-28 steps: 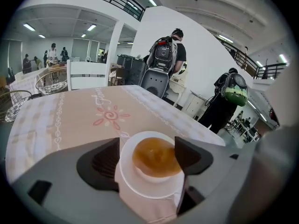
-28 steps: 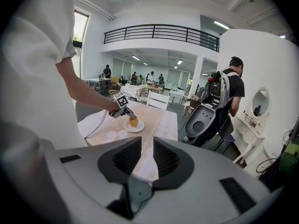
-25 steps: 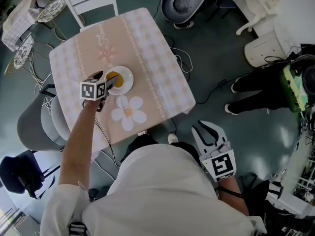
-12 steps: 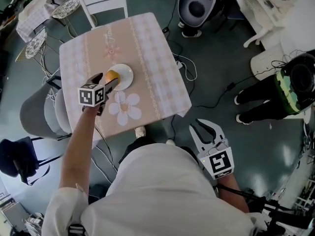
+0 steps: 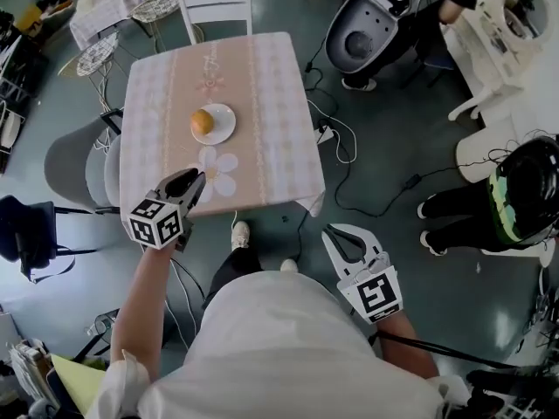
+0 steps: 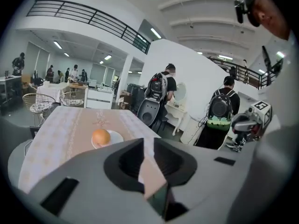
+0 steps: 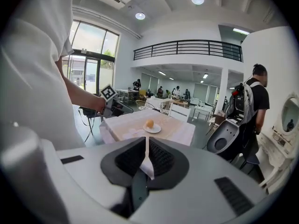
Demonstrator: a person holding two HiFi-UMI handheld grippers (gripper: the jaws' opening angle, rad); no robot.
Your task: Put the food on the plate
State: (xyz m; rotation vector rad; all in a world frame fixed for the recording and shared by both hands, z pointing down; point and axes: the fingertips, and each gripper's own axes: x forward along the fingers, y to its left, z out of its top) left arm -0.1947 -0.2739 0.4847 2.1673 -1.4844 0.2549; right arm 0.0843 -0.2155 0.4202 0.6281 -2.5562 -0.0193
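Observation:
An orange round food (image 5: 203, 121) lies on a small white plate (image 5: 222, 129) in the middle of the pink-clothed table (image 5: 262, 138). My left gripper (image 5: 196, 179) hangs at the table's near edge, well back from the plate. Its jaws are closing, with a narrow gap and nothing between them in the left gripper view (image 6: 148, 141). That view shows the food (image 6: 101, 136) ahead on the plate (image 6: 117, 138). My right gripper (image 5: 342, 230) is held low over the floor to the right, its jaws together and empty (image 7: 145, 141). From there the food (image 7: 149, 123) sits far off.
A white chair (image 5: 218, 7) stands at the table's far side and a grey chair (image 5: 74, 160) at its left. Cables (image 5: 349, 147) trail over the floor on the right. A person with a green backpack (image 5: 515, 199) stands at the right, another by a grey seat (image 5: 358, 37).
My left gripper has drawn back from the plate to the table's near edge, leaving the food on the plate, and its jaws stand closer together. The right gripper has barely moved.

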